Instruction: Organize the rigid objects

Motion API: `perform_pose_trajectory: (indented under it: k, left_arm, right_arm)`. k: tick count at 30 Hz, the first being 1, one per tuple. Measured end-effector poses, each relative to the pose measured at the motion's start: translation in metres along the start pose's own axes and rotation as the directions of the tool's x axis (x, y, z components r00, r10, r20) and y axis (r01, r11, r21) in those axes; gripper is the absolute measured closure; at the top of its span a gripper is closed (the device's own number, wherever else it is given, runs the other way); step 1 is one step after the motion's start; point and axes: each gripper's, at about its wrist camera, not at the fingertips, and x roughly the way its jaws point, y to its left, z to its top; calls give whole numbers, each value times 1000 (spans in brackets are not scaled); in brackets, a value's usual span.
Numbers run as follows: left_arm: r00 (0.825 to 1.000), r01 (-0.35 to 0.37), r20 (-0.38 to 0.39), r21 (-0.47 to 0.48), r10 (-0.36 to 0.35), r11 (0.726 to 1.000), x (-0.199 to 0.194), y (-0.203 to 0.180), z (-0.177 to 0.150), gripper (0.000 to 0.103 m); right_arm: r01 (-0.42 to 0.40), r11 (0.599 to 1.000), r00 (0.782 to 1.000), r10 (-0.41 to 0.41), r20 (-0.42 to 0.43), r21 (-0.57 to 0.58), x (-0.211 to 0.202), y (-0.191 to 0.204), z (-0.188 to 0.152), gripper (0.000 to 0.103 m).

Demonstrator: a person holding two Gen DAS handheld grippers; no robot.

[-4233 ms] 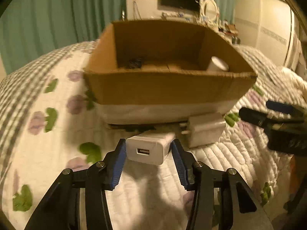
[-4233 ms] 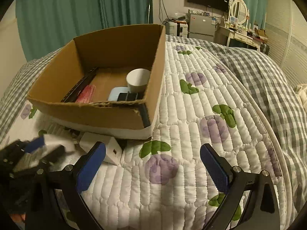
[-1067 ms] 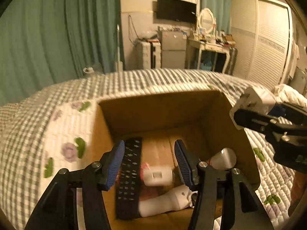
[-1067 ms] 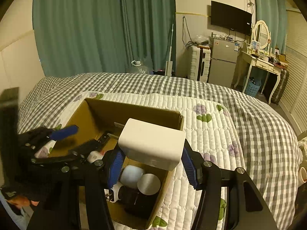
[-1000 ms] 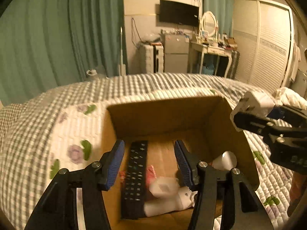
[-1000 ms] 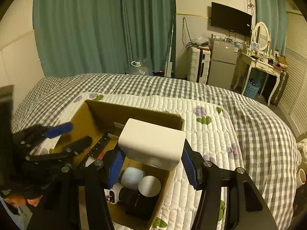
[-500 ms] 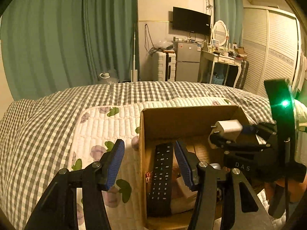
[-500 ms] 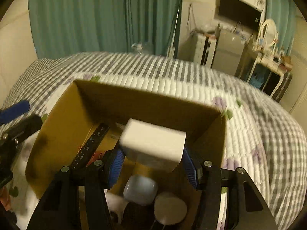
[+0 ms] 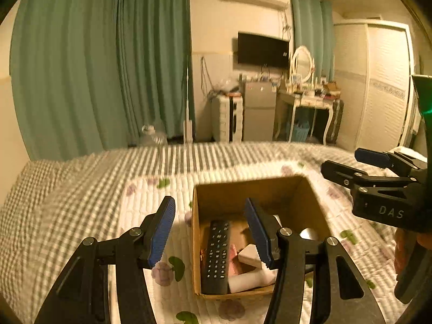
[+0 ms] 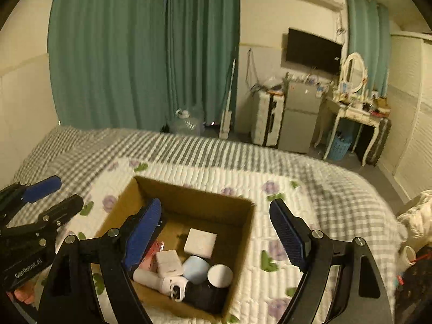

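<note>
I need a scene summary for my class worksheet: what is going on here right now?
A person is tidying small items into a cardboard box on a quilted bed. Both the left tongs and the right tongs hang open and empty above it. Inside lie a black remote control, two white chargers, a pale blue case and a white cup.
</note>
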Motion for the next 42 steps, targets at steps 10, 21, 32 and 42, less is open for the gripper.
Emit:
perform_pose_trajectory:
  k: [10,21,32,42]
  left_arm:
    - [983,-50,177,-1,50,999,-99,-4,6,2]
    - [961,-63,263,-78,82,995,-101,14,-46,0]
    - [981,-95,167,-30,99,995,-43,8,-102,0]
    - [979,-90,182,-21,92,996,-47,6,-107,0]
  right_arm:
    - [37,999,984,-38,176,7,-131,6,-1,19]
    - [45,997,922,-66,382,63,-141,12,-67,0]
    - [89,992,967,-108,229,93,-61,12,-133,0]
    - [94,991,967,-113,228,93,-61,12,-139,0]
